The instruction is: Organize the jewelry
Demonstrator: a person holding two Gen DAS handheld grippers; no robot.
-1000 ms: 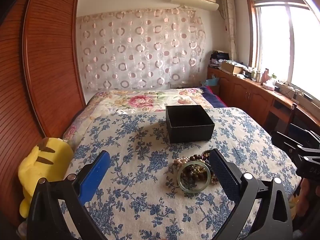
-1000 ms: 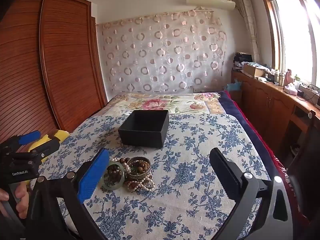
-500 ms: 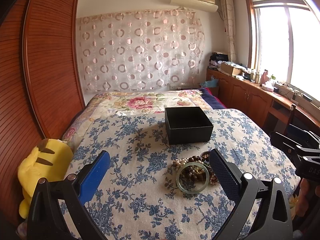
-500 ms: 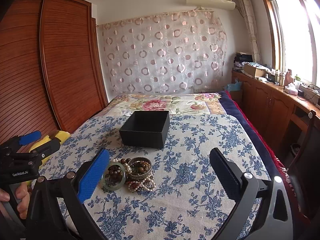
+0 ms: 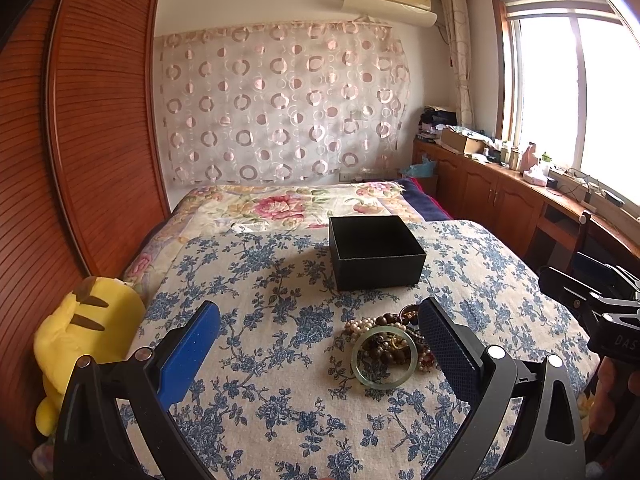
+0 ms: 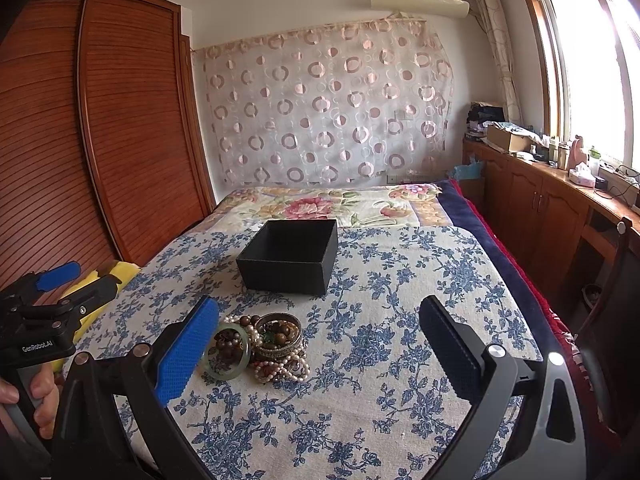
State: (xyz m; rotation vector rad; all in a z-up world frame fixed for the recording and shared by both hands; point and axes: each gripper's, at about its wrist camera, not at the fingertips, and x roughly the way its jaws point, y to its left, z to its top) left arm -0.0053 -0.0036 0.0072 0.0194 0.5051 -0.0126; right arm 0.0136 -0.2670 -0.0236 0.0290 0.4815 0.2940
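**Both tongs gaping over the jewelry heap**

Currently the left gripper (image 5: 318,344) and right gripper (image 6: 320,344) are hovering with fingers wide apart, gripping nothing. Between them the jewelry pile (image 6: 262,346), with a green bangle (image 5: 384,358) lying on it, is sitting just in front of an open black box (image 6: 290,256). Everything is resting on a blue-flowered bedspread (image 6: 400,320); a yellow plush toy (image 5: 80,340) is leaning at the wooden wardrobe (image 5: 80,140).

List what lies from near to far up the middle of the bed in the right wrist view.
Jade-green bangle in the pile of bracelets → black open box → floral quilt → circle-patterned curtain on the far wall.
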